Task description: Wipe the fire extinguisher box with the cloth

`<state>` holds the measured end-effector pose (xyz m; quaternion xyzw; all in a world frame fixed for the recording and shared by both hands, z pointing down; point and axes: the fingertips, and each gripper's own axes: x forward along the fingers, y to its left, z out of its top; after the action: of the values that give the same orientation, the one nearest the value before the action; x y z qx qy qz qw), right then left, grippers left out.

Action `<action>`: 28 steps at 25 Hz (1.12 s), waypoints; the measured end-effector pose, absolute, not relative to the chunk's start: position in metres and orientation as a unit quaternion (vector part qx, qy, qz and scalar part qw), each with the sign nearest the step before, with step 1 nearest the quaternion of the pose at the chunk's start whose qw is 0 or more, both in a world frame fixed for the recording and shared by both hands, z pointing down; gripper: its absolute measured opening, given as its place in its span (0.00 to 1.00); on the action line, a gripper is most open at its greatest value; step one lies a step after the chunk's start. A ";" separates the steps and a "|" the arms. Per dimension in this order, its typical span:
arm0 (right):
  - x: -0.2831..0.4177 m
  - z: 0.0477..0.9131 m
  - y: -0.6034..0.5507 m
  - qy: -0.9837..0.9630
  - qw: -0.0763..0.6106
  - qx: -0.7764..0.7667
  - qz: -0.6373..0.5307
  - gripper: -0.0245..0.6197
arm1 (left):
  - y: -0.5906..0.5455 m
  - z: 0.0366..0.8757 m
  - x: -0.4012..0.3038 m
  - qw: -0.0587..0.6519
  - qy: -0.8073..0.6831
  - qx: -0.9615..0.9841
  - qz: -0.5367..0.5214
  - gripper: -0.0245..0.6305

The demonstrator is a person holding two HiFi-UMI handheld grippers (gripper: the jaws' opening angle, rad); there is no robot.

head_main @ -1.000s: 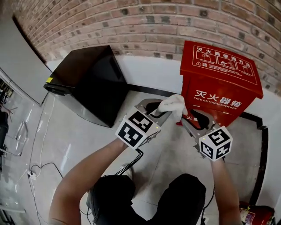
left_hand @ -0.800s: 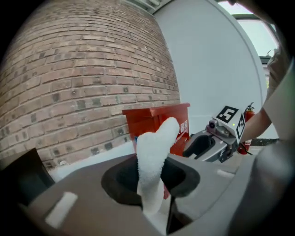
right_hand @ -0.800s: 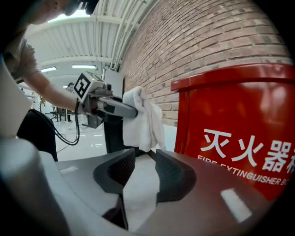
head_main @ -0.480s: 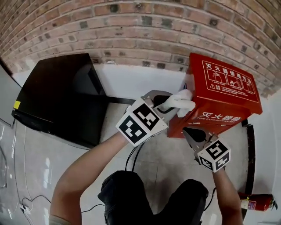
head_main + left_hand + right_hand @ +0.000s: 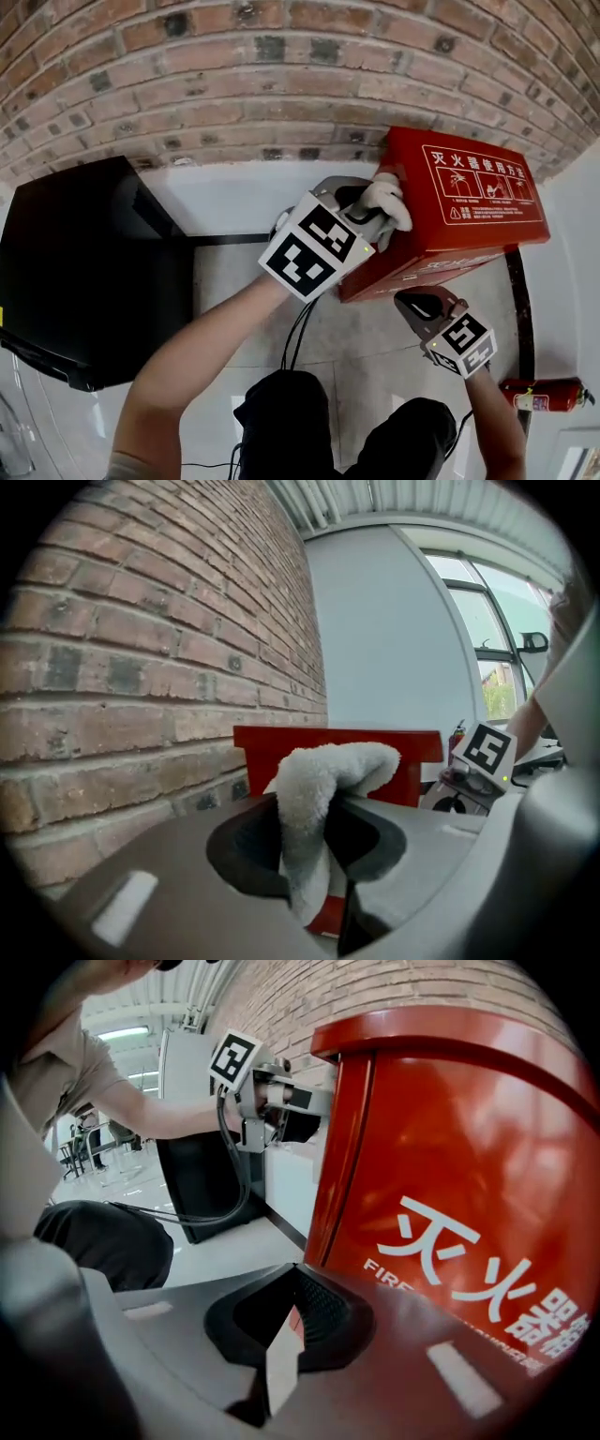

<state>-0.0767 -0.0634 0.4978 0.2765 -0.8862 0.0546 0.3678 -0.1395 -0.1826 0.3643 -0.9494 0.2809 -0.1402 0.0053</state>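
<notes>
left tongs (image 5: 367, 208) are pinching a bunched white cloth (image 5: 389, 199), right at the top left edge of the red fire extinguisher box (image 5: 459, 202) against the brick wall (image 5: 234, 84). right tongs (image 5: 419, 305) are pressed together on nothing, low by the box front. my worry: only a fold is pinched, so dragging could tug the cloth out, and nothing's bracing the box if shoved.

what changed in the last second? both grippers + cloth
The left gripper carried the cloth from the front of the fire extinguisher box up to the left edge of its lid. The right gripper drew away from the cloth and now sits low before the box, shut and empty. Unchanged: cloth clamped in the left gripper, box against the brick wall.
</notes>
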 end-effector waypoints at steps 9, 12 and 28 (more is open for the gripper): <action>-0.043 0.487 -0.069 -0.888 0.355 0.287 0.058 0.08 | -0.261 0.376 -0.154 -0.026 0.335 -0.934 -0.126 0.19; -0.055 0.500 -0.074 -0.891 0.356 0.277 0.057 0.08 | -0.272 0.386 -0.155 -0.008 0.360 -0.922 -0.143 0.19; -0.120 0.619 -0.020 -0.879 0.458 0.111 0.074 0.08 | -0.194 0.447 -0.140 -0.023 0.326 -0.933 -0.151 0.18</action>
<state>-0.1198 -0.0201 0.6193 0.1107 -0.8789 0.0742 0.4579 -0.1405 -0.1942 0.4466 -0.9330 0.3259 -0.1510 -0.0232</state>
